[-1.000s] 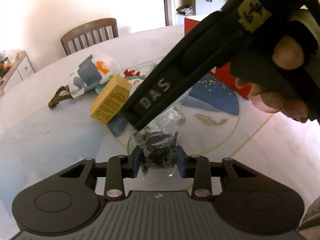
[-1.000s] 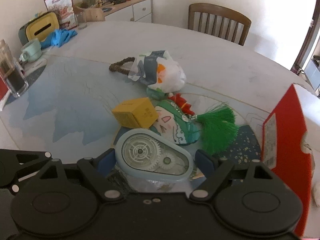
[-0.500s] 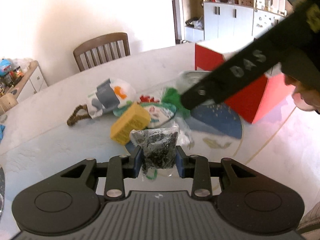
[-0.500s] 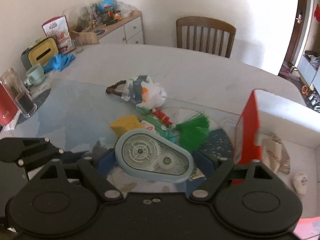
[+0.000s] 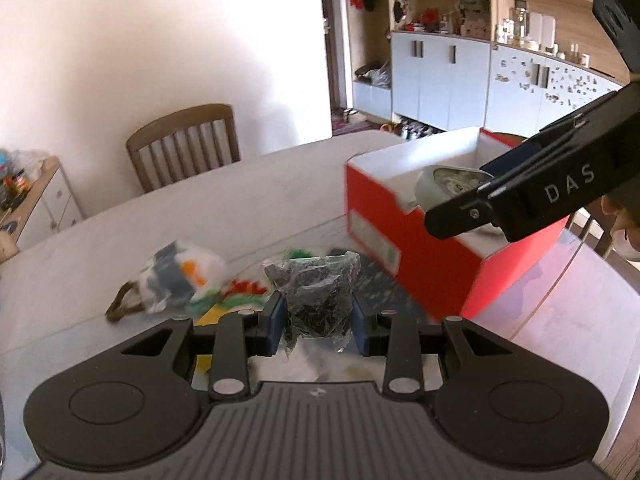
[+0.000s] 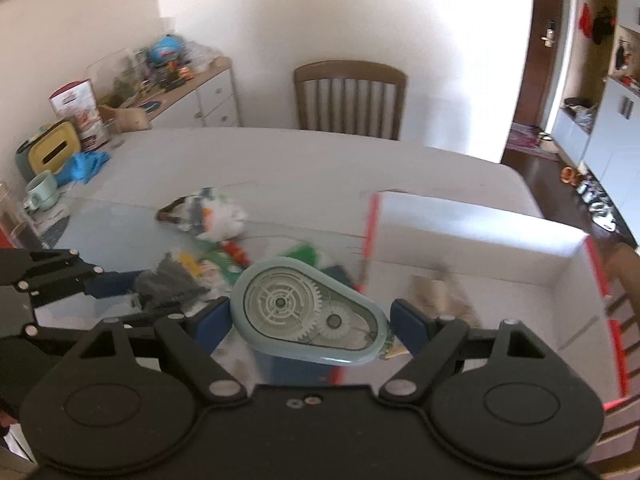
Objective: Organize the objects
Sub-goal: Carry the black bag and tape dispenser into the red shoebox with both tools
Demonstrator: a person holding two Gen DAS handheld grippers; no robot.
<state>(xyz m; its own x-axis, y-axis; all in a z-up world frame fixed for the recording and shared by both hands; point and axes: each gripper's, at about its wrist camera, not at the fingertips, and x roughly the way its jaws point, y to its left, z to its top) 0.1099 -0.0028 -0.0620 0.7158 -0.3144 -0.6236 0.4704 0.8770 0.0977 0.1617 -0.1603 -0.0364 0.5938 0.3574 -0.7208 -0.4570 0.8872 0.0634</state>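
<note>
My left gripper (image 5: 318,320) is shut on a clear plastic bag of dark bits (image 5: 316,292), held off the table. My right gripper (image 6: 310,324) is shut on a pale blue correction tape dispenser (image 6: 300,312), its pads on the two ends. The dispenser hangs at the near rim of an open red box (image 5: 440,272) with a white inside (image 6: 460,236). In the left wrist view the right gripper (image 5: 460,194) and the dispenser (image 5: 444,180) are over the box's opening. The left gripper (image 6: 120,280) with the bag (image 6: 168,284) shows at the left of the right wrist view.
A pile lies on the round table left of the box: a white printed plastic bag (image 5: 184,276), a yellow box (image 6: 188,260), green and red bits. A crumpled beige thing (image 6: 436,292) lies inside the box. A wooden chair (image 5: 184,144) stands behind. A mug (image 6: 40,192) and blue cloth sit far left.
Both grippers rose. The right one carried the dispenser rightward from above the pile to the red box's opening. The left one lifted the bag and tilted up toward the box.
</note>
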